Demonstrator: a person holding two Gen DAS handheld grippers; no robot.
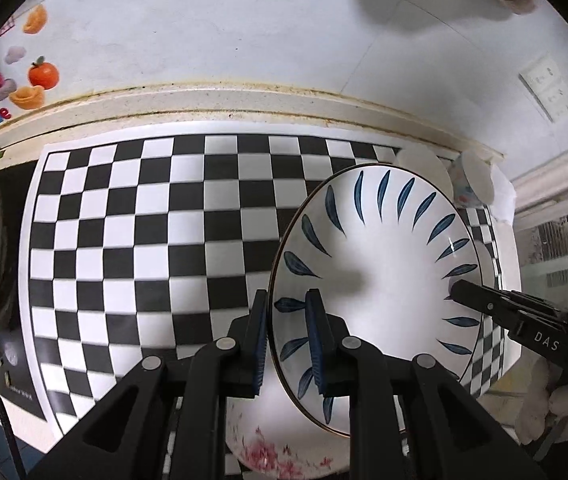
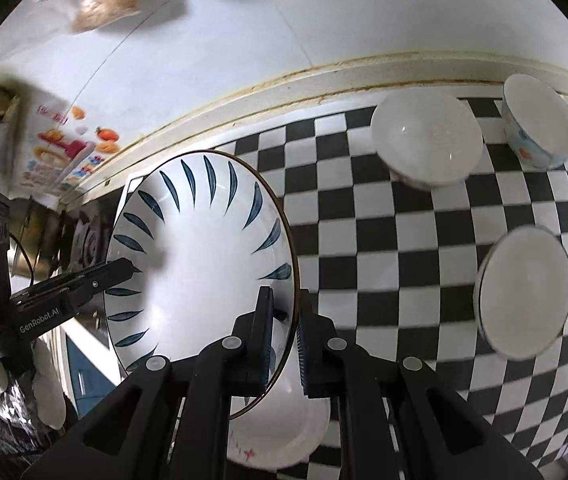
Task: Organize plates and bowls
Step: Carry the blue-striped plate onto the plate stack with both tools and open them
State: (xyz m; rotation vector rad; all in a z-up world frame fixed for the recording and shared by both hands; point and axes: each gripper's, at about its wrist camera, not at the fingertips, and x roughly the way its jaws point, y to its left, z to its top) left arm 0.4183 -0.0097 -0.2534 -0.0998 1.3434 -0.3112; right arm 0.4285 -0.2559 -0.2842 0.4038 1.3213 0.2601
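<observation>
Two claws, left claw (image 1: 288,340) & right claw (image 2: 286,336), pinch leaf plate (image 1: 376,280) rim.

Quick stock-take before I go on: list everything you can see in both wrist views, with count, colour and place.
Leaf-pattern plate: 1, white with blue leaves and a dark rim, held up on edge between both tongs.
Floral plate: 1, white with pink flowers, on the mat under the held plate.
Plain bowls: 2, white, on the mat; one at the back, one nearer on the right.
Patterned bowl: 1, white inside, blue and orange outside, back right corner.
Checkered mat: 1, black and white, covers the counter.
Wall stickers: several, orange and pink, wall at left.
Wall socket: 1, white, wall at right.
Left tongs: black, clamped on the plate's rim.
Right tongs: black, clamped on the opposite rim.
</observation>
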